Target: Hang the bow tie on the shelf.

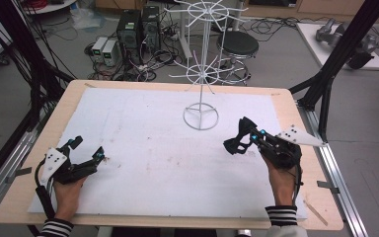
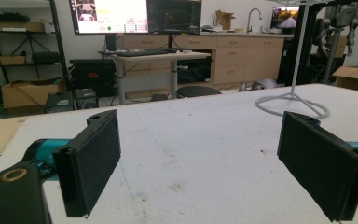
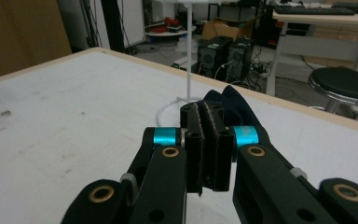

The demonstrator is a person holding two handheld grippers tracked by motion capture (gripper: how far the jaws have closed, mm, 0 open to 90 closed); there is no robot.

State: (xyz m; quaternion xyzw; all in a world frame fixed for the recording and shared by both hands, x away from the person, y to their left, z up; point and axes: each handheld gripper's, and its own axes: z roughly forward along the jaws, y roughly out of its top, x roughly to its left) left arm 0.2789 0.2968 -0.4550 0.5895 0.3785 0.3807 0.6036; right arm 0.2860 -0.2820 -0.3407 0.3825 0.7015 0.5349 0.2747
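With right gripper (image 1: 238,140) pinching a dark cloth item (image 3: 230,105) at frame right and left gripper (image 1: 86,150) spread empty lower left, next move likely hangs it on the white rack (image 1: 202,74), upper centre.

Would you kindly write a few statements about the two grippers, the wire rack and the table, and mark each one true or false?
1. The left gripper has its jaws spread wide with nothing between them. True.
2. The right gripper is open and empty. False: its jaws are shut on a dark cloth item.
3. The white wire rack stands upright on the white table cover. True.
4. The rack's hooks carry several hanging items. False: the hooks are bare.
5. The left gripper is lifted high above the table. False: it sits low on the cover, near the person's edge of the table.
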